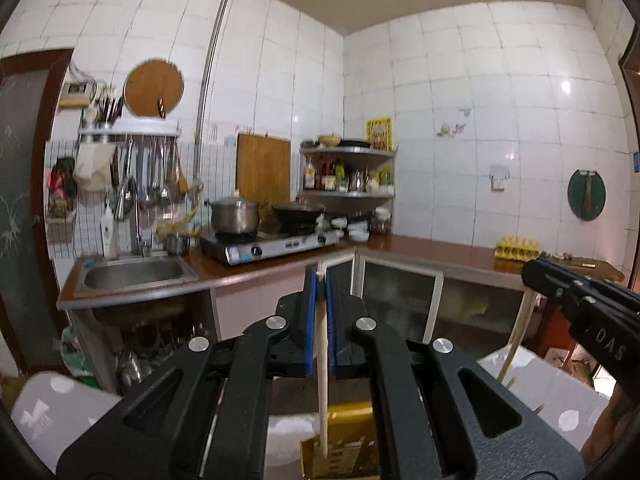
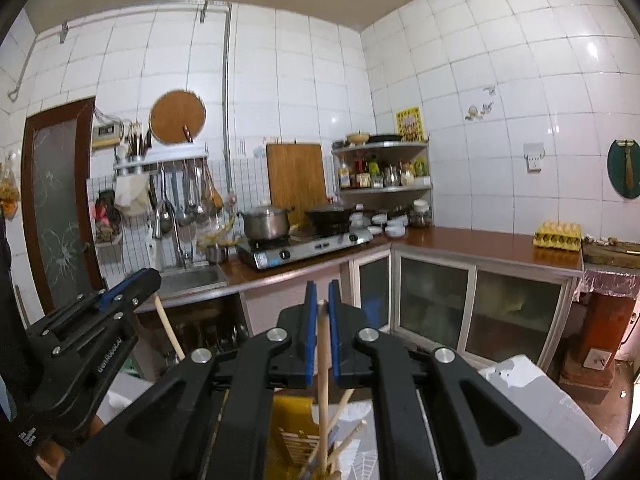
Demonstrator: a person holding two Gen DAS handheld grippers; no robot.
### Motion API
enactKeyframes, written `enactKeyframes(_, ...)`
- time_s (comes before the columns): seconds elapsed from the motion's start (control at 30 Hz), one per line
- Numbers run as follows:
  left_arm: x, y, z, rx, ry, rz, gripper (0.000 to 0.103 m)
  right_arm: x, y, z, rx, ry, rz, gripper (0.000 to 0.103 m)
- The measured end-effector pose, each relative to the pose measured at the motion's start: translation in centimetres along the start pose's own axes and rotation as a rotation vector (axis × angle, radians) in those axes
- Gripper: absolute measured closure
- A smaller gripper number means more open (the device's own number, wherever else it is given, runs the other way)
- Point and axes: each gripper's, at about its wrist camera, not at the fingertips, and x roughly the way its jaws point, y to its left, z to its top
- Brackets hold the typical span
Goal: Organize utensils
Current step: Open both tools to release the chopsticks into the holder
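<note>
1. Left gripper (image 1: 321,280): jaws pressed together on a pale chopstick (image 1: 323,360), gripped near its top end; the long shaft hangs down towards the yellow holder (image 1: 344,436) directly beneath. Seen from the right wrist, the same gripper stands to the left of the holder and the stick slants.

2. Right gripper (image 2: 322,304): jaws likewise pinching a wooden chopstick (image 2: 322,380) near its top. Its lower end reaches into the cluster of other sticks (image 2: 344,436) leaning at the right of the yellow holder (image 2: 292,420).

3. Risk, pivoting: each stick is clamped at one short point near the end, so the long free length may swing between the pads if the hand jerks, and the tip would miss the holder.

4. Risk, snagging: the right stick's tip lies among the other sticks; a sideways pull could drag or scatter them.

5. Risk, collision: both grippers work above the same holder, close together; crossing paths could knock one stick loose.

6. Risk, tipping: the holder looks light; whether it is steadied cannot be told, and a stick pushed against its wall might topple it.
</note>
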Motion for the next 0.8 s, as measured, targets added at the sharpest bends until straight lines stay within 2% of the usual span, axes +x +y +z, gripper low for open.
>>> enactKeyframes(0.2,1.6,1.2,-3.8,-0.017,0.132,0.015,0.1,1.8,-0.5,-3.6,-0.031,0.082,-0.033,0.097)
enactKeyframes(0.37,0.1,2.2,-4.5,-0.044,0.185,0.018,0.099,2.3,-1.1,-5.7,-0.051,0.144,-0.056,0.096)
enactKeyframes(0.4,-0.9,2.4,-4.2,-0.047,0.189,0.017,0.095,2.1,-1.3,-5.8,-0.053,0.152,-0.062,0.093)
enactKeyframes(0.43,-1.7,2.6,-3.9,-0.052,0.19,0.018,0.091,1.6,-1.5,-5.8,-0.049,0.16,-0.067,0.088)
enactKeyframes(0.47,-2.8,2.9,-3.4,-0.059,0.185,0.025,0.076,1.0,-1.7,-5.9,-0.044,0.159,-0.069,0.06)
enactKeyframes(0.5,-3.7,3.1,-3.2,-0.065,0.176,0.033,0.055,-0.2,-2.0,-5.7,-0.037,0.139,-0.07,0.034)
enactKeyframes(0.57,-6.7,3.5,-2.4,-0.071,0.135,0.065,0.034,-2.4,-2.1,-5.4,-0.059,0.112,-0.082,0.032)
enactKeyframes(0.6,-8.0,3.6,-2.3,-0.07,0.124,0.071,0.027,-3.8,-2.2,-5.3,-0.076,0.117,-0.089,0.032)
enactKeyframes(0.67,-10.8,3.7,-2.2,-0.06,0.122,0.067,0.024,-6.1,-2.4,-5.3,-0.077,0.122,-0.09,0.029)
enactKeyframes(0.77,-15.3,3.5,-2.7,-0.044,0.1,0.079,0.006,-9.4,-2.6,-5.8,-0.065,0.122,-0.078,0.018)
enactKeyframes(0.8,-16.6,3.5,-3.1,-0.043,0.09,0.08,0.005,-10.9,-2.6,-6.4,-0.06,0.122,-0.068,0.015)
